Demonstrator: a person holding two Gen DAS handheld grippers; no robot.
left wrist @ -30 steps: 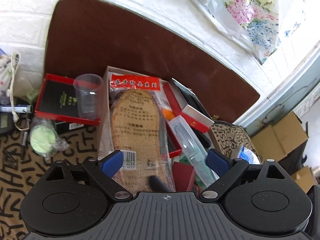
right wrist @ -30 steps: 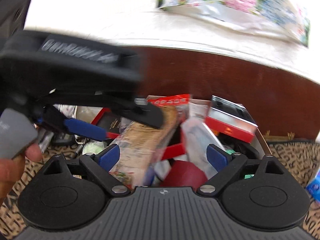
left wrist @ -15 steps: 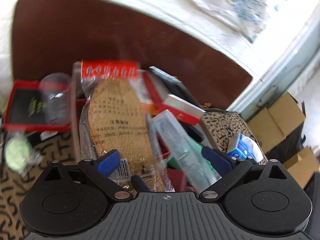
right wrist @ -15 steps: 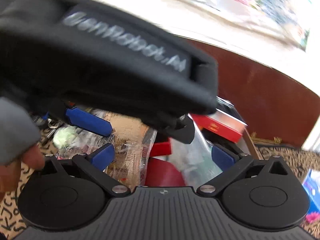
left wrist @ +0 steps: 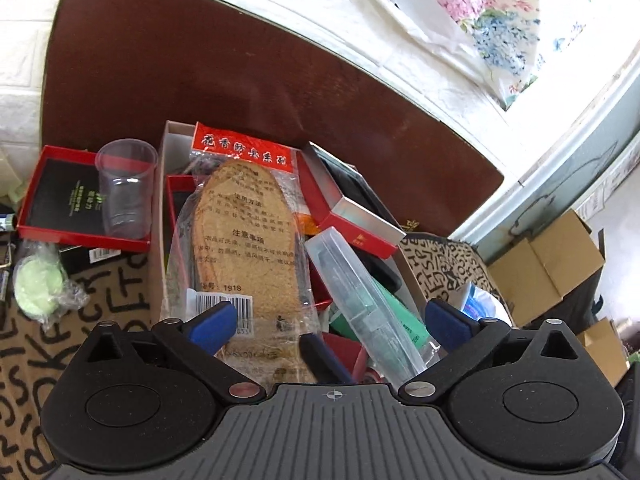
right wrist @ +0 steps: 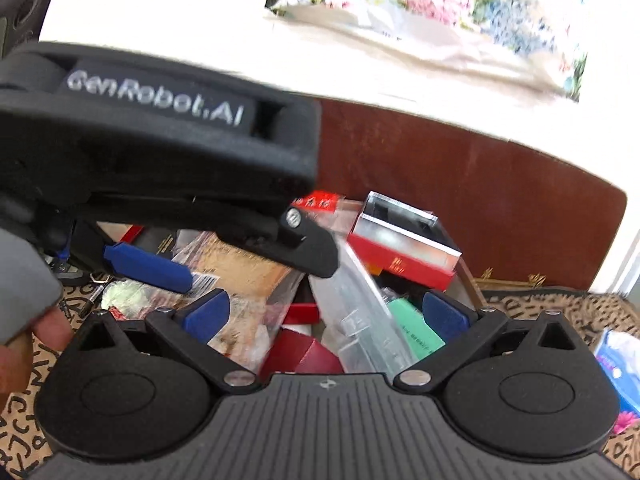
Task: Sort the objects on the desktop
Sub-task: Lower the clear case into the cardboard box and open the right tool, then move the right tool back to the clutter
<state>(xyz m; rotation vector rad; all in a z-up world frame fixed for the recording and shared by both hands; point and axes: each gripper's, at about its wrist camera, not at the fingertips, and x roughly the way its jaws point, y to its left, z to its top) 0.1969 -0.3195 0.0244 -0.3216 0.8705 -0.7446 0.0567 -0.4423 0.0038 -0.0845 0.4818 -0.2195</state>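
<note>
A cardboard box on the table is piled with items. A packaged insole with a red header lies on top, beside a clear plastic case, a red-and-silver box and a green item. My left gripper is open just above the pile's near end and holds nothing. My right gripper is open over the same pile, above the clear case and a dark red box. The left gripper's body fills the upper left of the right wrist view.
A clear plastic cup stands on a red tray left of the box. A bagged green ball lies on the patterned mat. A dark brown board stands behind. Cardboard cartons are at right.
The left wrist view swung right, then back left. In the right wrist view the left gripper came in close and now crosses the upper left. Both grippers stayed open.
</note>
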